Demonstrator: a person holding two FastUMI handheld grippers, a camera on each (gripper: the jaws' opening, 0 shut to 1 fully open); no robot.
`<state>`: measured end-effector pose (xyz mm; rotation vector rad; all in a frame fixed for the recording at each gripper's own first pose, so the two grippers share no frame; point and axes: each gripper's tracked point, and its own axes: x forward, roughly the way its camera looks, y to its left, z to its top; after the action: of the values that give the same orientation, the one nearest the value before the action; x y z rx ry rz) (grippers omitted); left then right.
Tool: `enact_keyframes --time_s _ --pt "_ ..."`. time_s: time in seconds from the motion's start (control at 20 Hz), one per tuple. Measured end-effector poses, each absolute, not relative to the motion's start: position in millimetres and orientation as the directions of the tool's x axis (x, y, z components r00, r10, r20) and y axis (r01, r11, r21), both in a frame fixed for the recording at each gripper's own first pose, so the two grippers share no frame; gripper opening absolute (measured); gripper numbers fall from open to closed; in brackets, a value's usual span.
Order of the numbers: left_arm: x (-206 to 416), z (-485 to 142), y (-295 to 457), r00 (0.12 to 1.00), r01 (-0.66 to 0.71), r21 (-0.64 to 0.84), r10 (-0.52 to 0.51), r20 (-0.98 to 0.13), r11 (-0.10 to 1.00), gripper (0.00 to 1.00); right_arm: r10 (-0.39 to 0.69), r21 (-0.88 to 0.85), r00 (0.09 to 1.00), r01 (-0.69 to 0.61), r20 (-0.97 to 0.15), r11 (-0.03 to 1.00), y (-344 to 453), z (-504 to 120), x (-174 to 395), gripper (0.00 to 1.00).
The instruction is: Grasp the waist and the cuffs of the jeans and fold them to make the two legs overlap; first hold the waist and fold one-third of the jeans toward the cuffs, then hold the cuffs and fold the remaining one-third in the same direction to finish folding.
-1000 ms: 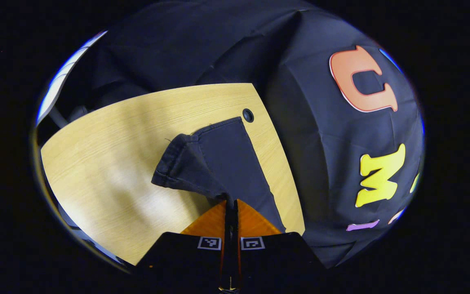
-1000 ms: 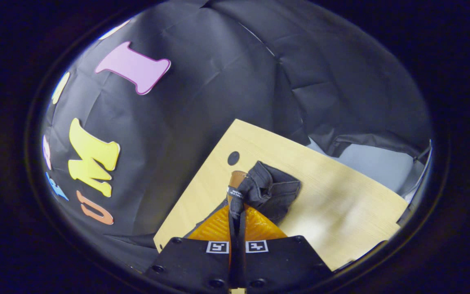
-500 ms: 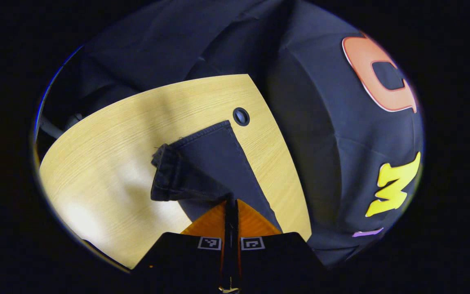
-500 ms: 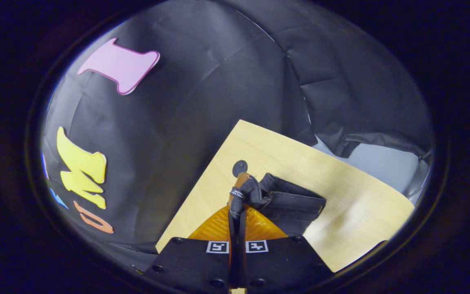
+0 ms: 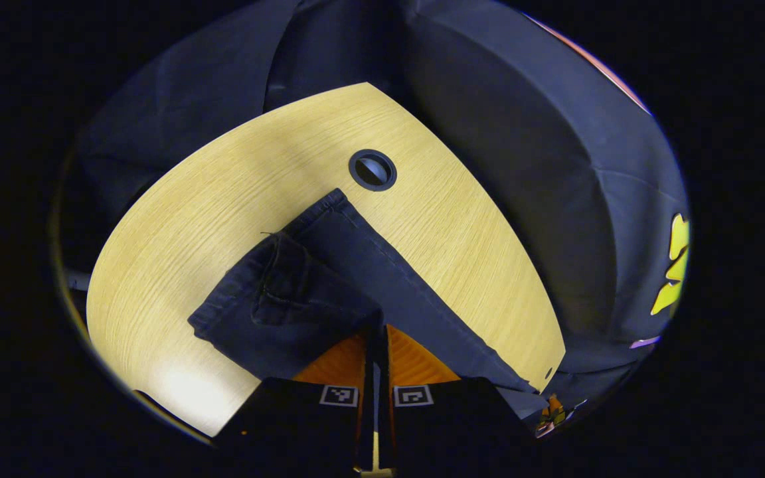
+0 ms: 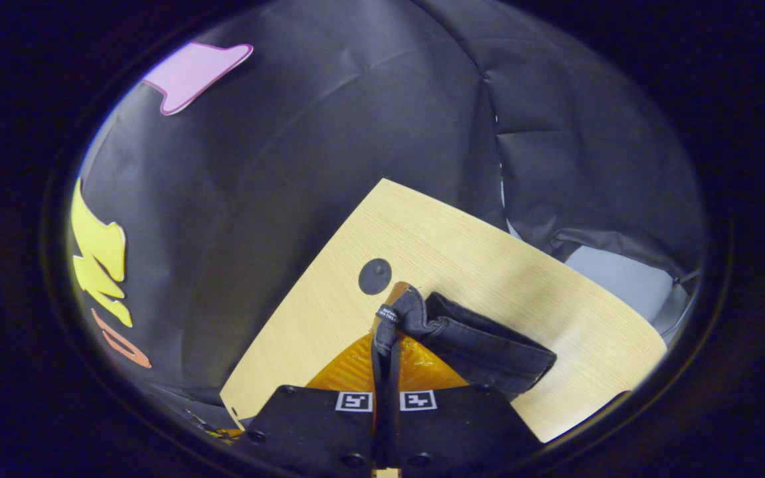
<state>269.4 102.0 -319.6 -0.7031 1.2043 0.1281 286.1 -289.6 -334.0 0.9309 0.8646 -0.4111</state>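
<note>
**A:** Where do things stand?

**B:** The jeans point(image 5: 329, 279) lie dark on the wooden table point(image 5: 223, 199), centre to lower middle of the left gripper view, one long edge running from just below the round cable hole point(image 5: 372, 170) down to the lower right. The left gripper point(image 5: 376, 332) has its orange fingers pressed together on a pinch of denim at bottom centre.

**A:** And the other?

**B:** In the right gripper view the right gripper point(image 6: 386, 332) is clamped on the thick banded edge of the jeans point(image 6: 482, 345) — the band curls off to the lower right, lifted from the table point(image 6: 489, 259).

**A:** Which fold is this?

**B:** Hard to say — I'd guess one of the thirds being carried over.

**A:** How to do it well?

**B:** Keep both pinches level and moving together, so the carried edge stays square. Lay it flat before releasing; thick denim bunches and springs back if dropped early.
</note>
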Motion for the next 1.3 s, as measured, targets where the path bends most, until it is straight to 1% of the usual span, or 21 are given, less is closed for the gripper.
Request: enact_keyframes --time_s 0.1,0.25,0.3,0.35,0.4,0.45,0.5,0.55,0.65,0.7,0.75,0.8,0.85,0.9,0.95,1.0,1.1,1.15,1.2,1.25,1.3 --pt "276 -317 95 0.381 -0.438 -0.442 -0.283 -0.880 0.783 0.07 0.041 0.520 0.604 0.648 -0.796 0.557 -291 -341 291 0.00" --pt "283 -316 91 0.385 -0.434 -0.434 -0.273 -0.882 0.790 0.07 0.028 0.503 0.581 0.678 -0.813 0.536 -291 -355 294 0.01" --pt "282 -316 92 0.378 -0.433 -0.415 -0.257 -0.890 0.800 0.16 0.022 0.503 0.581 0.684 -0.813 0.529 -290 -357 294 0.00" --pt "281 -315 93 0.370 -0.438 -0.398 -0.242 -0.897 0.806 0.15 0.015 0.503 0.583 0.688 -0.813 0.523 -291 -358 296 0.00" --pt "281 -312 92 0.370 -0.443 -0.399 -0.241 -0.897 0.803 0.40 0.011 0.511 0.591 0.687 -0.806 0.517 -290 -356 298 0.14" --pt "281 -307 89 0.373 -0.447 -0.406 -0.247 -0.894 0.797 0.45 0.008 0.510 0.592 0.687 -0.806 0.518 -291 -353 299 0.13" --pt "280 -300 87 0.373 -0.451 -0.409 -0.249 -0.894 0.793 0.58 0.012 0.513 0.596 0.679 -0.803 0.525 -289 -353 298 0.17" --pt "280 -291 84 0.377 -0.445 -0.415 -0.255 -0.891 0.794 0.70 0.014 0.518 0.605 0.670 -0.796 0.532 -288 -349 299 0.30" --pt "282 -264 81 0.398 -0.418 -0.417 -0.250 -0.883 0.807 0.73 0.018 0.550 0.640 0.644 -0.768 0.532 -285 -328 301 0.43" --pt "283 -249 79 0.411 -0.395 -0.418 -0.250 -0.877 0.818 0.85 0.011 0.560 0.659 0.630 -0.752 0.538 -284 -319 302 0.49" --pt "284 -233 76 0.427 -0.373 -0.422 -0.251 -0.869 0.827 0.75 0.000 0.555 0.667 0.620 -0.745 0.555 -285 -315 301 0.55" --pt "288 -250 85 0.451 -0.353 -0.432 -0.253 -0.856 0.830 0.75 -0.006 0.546 0.671 0.608 -0.741 0.577 -285 -306 296 0.68" --pt "280 -232 79 0.487 -0.330 -0.444 -0.252 -0.836 0.833 0.86 -0.011 0.533 0.674 0.595 -0.739 0.602 -282 -300 291 0.78" --pt "285 -210 76 0.524 -0.300 -0.450 -0.249 -0.814 0.841 0.75 -0.019 0.517 0.679 0.576 -0.734 0.633 -279 -292 286 0.78" --pt "283 -195 74 0.562 -0.249 -0.443 -0.244 -0.791 0.861 0.75 -0.031 0.496 0.687 0.554 -0.726 0.669 -277 -282 279 0.69" --pt "277 -185 71 0.590 -0.189 -0.430 -0.248 -0.768 0.883 0.83 -0.037 0.476 0.700 0.523 -0.713 0.707 -274 -269 272 0.70" --pt "265 -157 66 0.638 -0.068 -0.385 -0.257 -0.726 0.920 0.87 -0.053 0.428 0.735 0.451 -0.676 0.783 -263 -239 252 0.87" --pt "257 -143 61 0.666 -0.009 -0.367 -0.268 -0.696 0.930 0.86 -0.060 0.402 0.750 0.418 -0.659 0.815 -257 -224 240 0.87" --pt "251 -130 55 0.694 0.045 -0.335 -0.271 -0.667 0.941 0.86 -0.063 0.384 0.770 0.385 -0.635 0.839 -249 -208 227 0.80" --pt "247 -115 53 0.718 0.101 -0.291 -0.272 -0.640 0.951 0.87 -0.067 0.364 0.787 0.356 -0.613 0.860 -240 -191 214 0.87" --pt "239 -106 54 0.747 0.153 -0.240 -0.271 -0.607 0.959 0.88 -0.069 0.347 0.805 0.329 -0.589 0.878 -233 -177 200 0.80"
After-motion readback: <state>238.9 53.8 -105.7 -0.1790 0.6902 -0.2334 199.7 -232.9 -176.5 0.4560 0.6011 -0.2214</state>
